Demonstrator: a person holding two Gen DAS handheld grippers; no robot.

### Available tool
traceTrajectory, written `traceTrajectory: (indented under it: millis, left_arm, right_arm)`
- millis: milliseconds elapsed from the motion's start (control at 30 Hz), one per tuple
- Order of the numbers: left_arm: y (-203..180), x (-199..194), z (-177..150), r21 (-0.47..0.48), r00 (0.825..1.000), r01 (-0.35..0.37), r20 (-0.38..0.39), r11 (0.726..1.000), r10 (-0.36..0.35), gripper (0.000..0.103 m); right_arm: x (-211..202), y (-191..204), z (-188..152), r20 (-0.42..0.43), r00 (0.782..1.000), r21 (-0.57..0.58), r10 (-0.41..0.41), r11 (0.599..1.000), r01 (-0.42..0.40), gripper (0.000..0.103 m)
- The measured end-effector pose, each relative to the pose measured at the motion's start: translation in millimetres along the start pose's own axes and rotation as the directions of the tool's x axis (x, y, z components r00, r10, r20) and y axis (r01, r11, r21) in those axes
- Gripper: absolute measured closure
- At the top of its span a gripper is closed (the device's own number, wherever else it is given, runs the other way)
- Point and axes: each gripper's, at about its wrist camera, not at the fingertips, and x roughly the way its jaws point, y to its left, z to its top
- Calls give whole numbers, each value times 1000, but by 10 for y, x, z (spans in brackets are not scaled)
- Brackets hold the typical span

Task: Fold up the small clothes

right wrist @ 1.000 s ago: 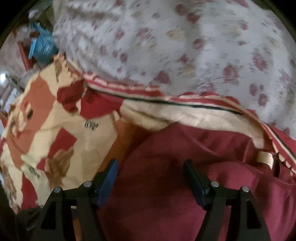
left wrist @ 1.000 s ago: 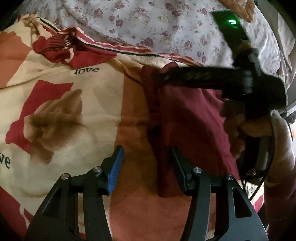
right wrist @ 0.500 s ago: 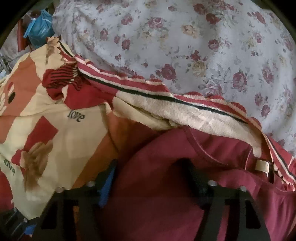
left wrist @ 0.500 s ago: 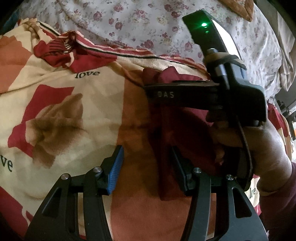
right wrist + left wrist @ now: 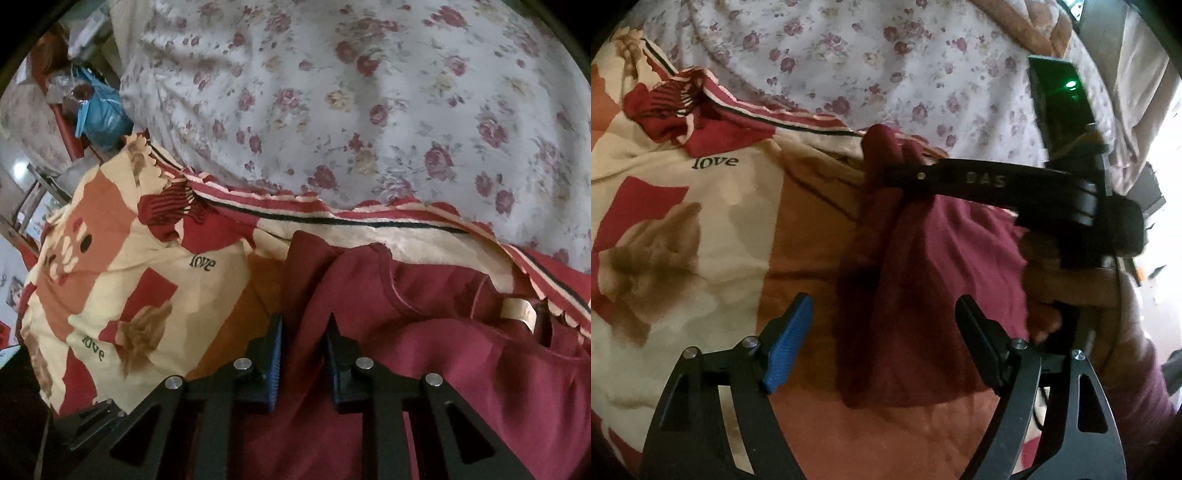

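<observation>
Maroon garment point(image 5: 923, 295) on blanket point(image 5: 713, 229) printed "love"

1. The maroon garment point(image 5: 923, 295) is showing as soft, matt knitted cloth, creasing in loose folds; a pale woven label point(image 5: 517, 314) is sitting at its neckline.
2. The patterned blanket point(image 5: 683, 221) is looking like matt, slightly fuzzy cloth printed in cream, orange and red.
3. The floral sheet point(image 5: 369, 110) is appearing as thin, smooth, matt cloth.
4. The left hand-held gripper point(image 5: 882, 332) is showing matt black, plastic-looking arms, bright metal pins and a ribbed blue pad point(image 5: 788, 343).
5. The right hand-held gripper point(image 5: 303, 354) is looking the same, its jaws closing on a maroon fold.
6. A blue bag point(image 5: 99, 114) is gleaming like crinkled plastic.
</observation>
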Motion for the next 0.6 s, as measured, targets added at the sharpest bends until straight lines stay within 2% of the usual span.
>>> traceTrajectory:
  millis: [67,233,433,467,533,600]
  left_arm:
    - [-14,71,0,15,999,-33,-8,999,33,23]
    - [-12,200,-3,34,998,-60,-17,998,61,23]
    - [12,218,-21,23,999,-39,2,999,39,24]
    - [14,222,-18,17,1000,-25,4,1000,25,26]
    - [31,244,-1,-2,1000,21,-8,1000,-21,42]
    - [49,243,6,-21,998,55,-8,998,-55,49]
  right_arm:
    - [-3,-3,-8,-1,1000,0,1,1000,-1,84]
    - [38,23,4,1,1000,-4,1,1000,-1,84]
    - [25,-1,-11,-2,1000,7,9,1000,-9,84]
    - [31,-8,-15,-4,1000,10,12,1000,-12,84]
    - [45,-23,-20,-8,1000,24,25,999,-25,84]
    - [49,-48,-25,-15,999,47,52,998,-52,84]
